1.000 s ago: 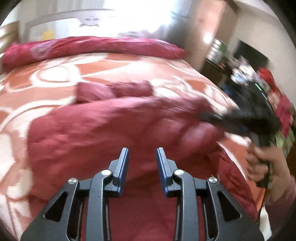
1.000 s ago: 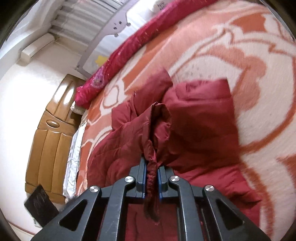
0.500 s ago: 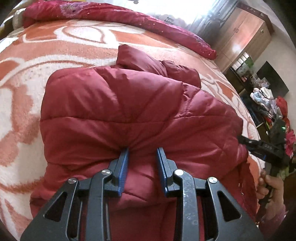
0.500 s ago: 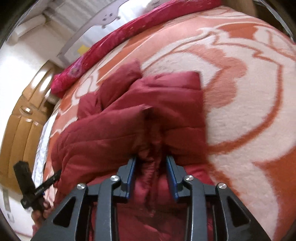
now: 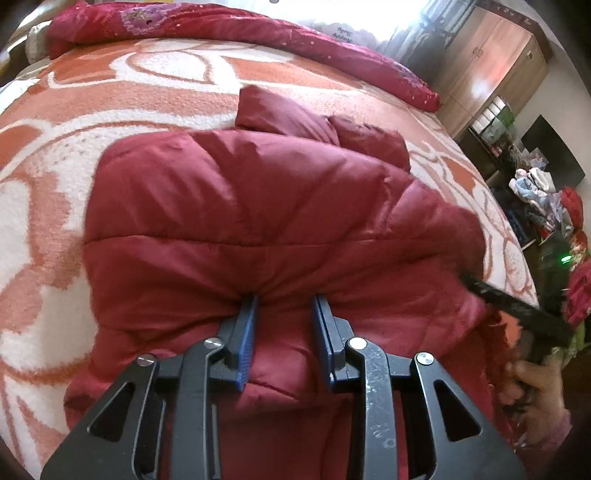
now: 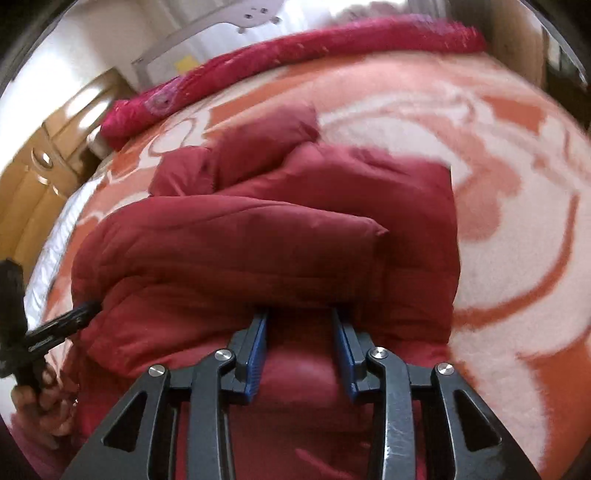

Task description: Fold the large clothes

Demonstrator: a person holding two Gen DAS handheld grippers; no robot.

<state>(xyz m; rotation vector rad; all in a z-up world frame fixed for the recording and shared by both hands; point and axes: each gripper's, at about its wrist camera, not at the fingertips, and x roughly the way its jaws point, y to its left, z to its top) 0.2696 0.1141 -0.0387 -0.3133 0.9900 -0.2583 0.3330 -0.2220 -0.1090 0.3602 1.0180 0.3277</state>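
Crimson quilted fabric filled both views: a large padded jacket [image 5: 258,229] lay on a bed covered by an orange-and-white patterned blanket [image 5: 110,92], its near half doubled over on itself so that a thick fold faced the cameras. At the far end of the jacket two puffy parts, perhaps a hood or sleeves, stuck out onto the blanket. The left gripper [image 5: 284,299] pressed its tips into the near edge of the fold, its blue-padded jaws set a narrow way apart with a bulge of the red fabric between them; whether the pads truly pinched that bulge could not be told. The right gripper [image 6: 299,314] sat at the other end of the same edge, tips tucked under the overhanging top layer, and its jaws had just been closing after first parting; red fabric lay between them, though a visible gap remained beside each pad. In the left view the right gripper showed as a dark blurred bar at the jacket's right edge, held by a hand [image 5: 532,391]. In the right view the other hand [image 6: 40,402] gripped the left tool at the jacket's left edge. A long magenta bolster [image 5: 240,26] lay along the bed's far side, and wooden cupboards [image 5: 491,62] stood beyond it.
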